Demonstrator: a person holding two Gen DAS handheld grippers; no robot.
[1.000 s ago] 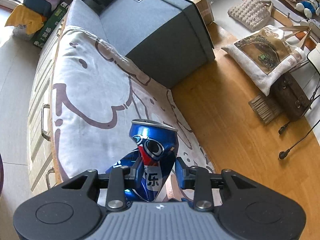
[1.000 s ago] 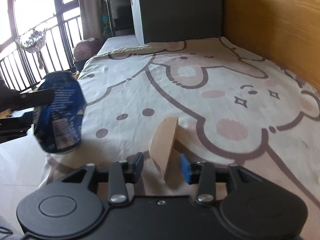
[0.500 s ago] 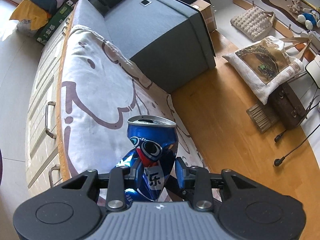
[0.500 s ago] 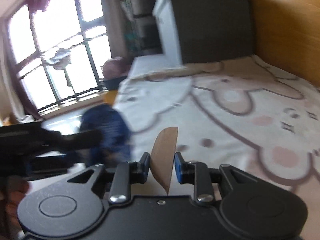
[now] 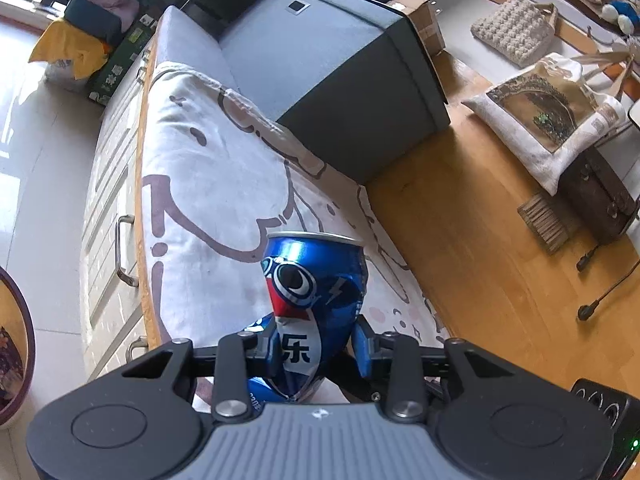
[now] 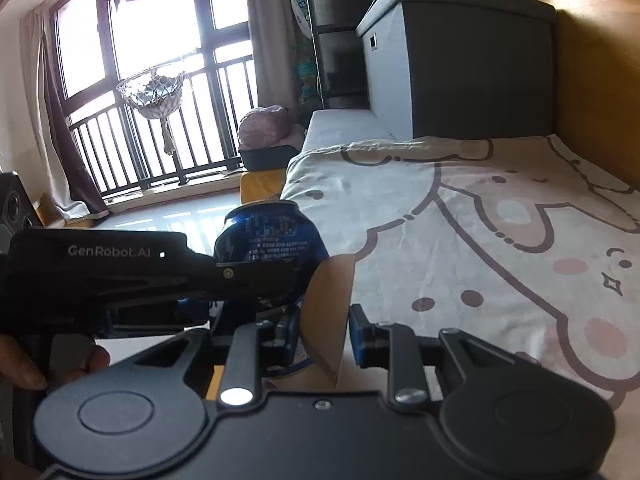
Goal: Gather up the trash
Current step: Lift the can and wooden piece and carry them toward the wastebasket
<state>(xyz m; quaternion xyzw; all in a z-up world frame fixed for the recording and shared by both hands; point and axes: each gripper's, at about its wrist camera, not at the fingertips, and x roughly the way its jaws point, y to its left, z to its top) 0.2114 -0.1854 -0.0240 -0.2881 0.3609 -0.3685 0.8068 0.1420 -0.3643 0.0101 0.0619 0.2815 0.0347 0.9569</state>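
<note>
My left gripper point(image 5: 316, 350) is shut on a crushed blue soda can point(image 5: 314, 280) and holds it upright above the bed edge. The can also shows in the right wrist view point(image 6: 268, 248), with the left gripper's black body point(image 6: 108, 268) in front of it. My right gripper point(image 6: 322, 334) is shut on a flat brown cardboard piece point(image 6: 326, 316), held on edge just right of the can and lifted off the blanket.
A bed with a cartoon-print blanket point(image 5: 208, 184) lies below, with drawers point(image 5: 116, 240) along its left side. A grey storage box point(image 5: 340, 80) stands at the bed's far end. A wooden floor point(image 5: 480, 240) with bags lies right. Balcony windows point(image 6: 160, 80) are to the left.
The right gripper has closed on the cardboard piece, lifted it off the blanket and moved left beside the can. The left gripper still holds the can, raised slightly.
</note>
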